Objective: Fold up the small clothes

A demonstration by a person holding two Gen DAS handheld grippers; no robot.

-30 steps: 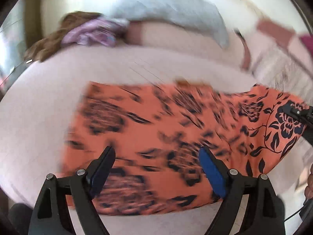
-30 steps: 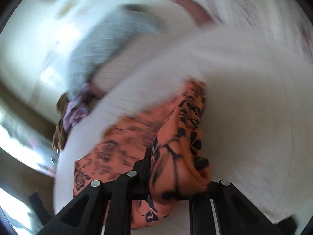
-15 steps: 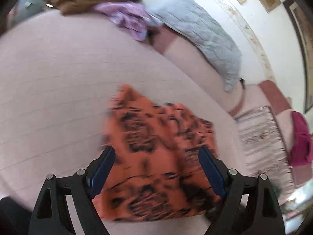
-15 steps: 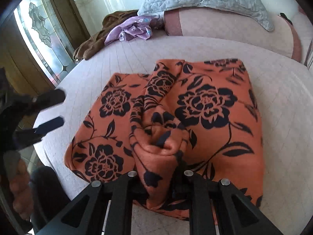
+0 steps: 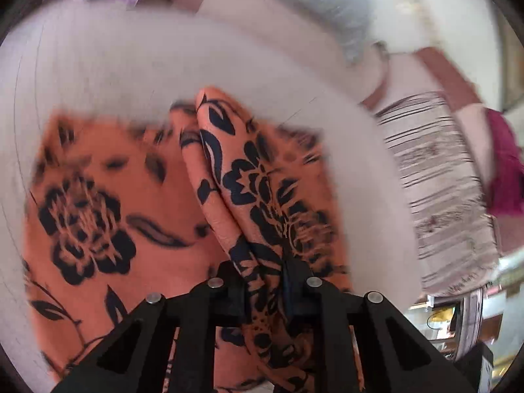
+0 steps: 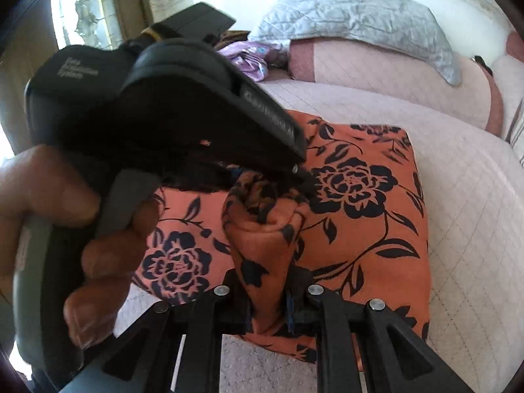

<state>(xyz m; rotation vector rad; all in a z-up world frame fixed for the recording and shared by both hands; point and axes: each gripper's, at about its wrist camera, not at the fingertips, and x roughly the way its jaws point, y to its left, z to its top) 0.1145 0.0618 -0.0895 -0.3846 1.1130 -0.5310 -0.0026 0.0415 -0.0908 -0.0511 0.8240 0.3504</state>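
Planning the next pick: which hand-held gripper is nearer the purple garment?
Left. The left hand-held gripper pinches the orange cloth farther up, toward the purple garment; the right hand-held gripper clamps its near edge.

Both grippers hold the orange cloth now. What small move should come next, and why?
Probably lift both together: the left gripper and right gripper are each shut on a bunched ridge of the orange floral cloth, whose rest lies flat on the pink bed.

White lettering on the left claw's black housing (image 6: 108, 98) is too blurred to read.
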